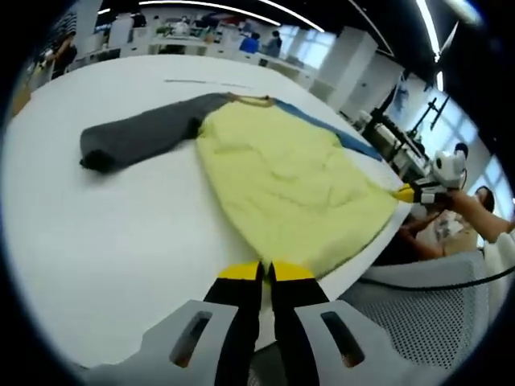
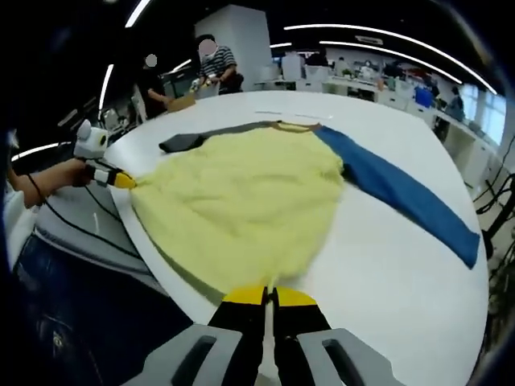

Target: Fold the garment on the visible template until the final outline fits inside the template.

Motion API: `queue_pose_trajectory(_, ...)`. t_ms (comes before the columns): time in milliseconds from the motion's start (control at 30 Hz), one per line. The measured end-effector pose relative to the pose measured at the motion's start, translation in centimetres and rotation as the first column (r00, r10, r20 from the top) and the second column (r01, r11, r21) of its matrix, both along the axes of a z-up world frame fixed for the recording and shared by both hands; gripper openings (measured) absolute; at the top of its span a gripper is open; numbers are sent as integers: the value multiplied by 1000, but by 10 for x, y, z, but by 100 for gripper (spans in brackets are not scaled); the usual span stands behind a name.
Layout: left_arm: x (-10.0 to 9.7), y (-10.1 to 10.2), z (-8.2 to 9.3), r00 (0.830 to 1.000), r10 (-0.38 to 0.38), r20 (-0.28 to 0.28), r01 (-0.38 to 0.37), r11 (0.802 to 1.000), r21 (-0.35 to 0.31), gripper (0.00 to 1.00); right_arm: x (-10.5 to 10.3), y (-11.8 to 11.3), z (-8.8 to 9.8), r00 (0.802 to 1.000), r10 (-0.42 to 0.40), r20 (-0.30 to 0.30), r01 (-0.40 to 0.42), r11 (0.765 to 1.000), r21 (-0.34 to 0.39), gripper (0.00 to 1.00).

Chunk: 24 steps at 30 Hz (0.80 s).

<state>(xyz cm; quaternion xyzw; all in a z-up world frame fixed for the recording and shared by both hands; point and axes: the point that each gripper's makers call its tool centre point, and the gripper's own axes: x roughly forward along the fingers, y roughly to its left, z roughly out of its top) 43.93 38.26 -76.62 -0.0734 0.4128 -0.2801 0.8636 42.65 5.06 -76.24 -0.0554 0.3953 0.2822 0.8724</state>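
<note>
On the white surface (image 1: 96, 241) in the left gripper view, the yellow sweater (image 1: 282, 181) lies spread, grey sleeve (image 1: 141, 137) outstretched; the left gripper (image 1: 265, 273) pinches its hem. In the right gripper view, the right gripper (image 2: 268, 297) clamps the hem's other corner, blue sleeve (image 2: 402, 193) extended.

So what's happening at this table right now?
A person holds a gripper in each hand, both clamped on the hem corners of a yellow garment spread on a white table. The left gripper and right gripper hold it at the near table edge. The grey sleeve and blue sleeve lie outstretched; no fold is made yet.
</note>
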Motion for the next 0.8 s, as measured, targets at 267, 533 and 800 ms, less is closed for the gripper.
queue_pose_trajectory(267,-10,3,-13,998,-2,-58,4,999,47,1,-10,-1,-12,999,-11,-36,11,1000,-10,0)
queue_pose_trajectory(533,-12,6,-17,991,53,-119,-51,999,19,2,-12,-4,-16,998,-39,-49,39,999,-13,0)
queue_pose_trajectory(800,-13,9,-11,990,83,-117,-87,996,-29,2,-12,-5,-14,997,-53,-61,53,999,-1,0)
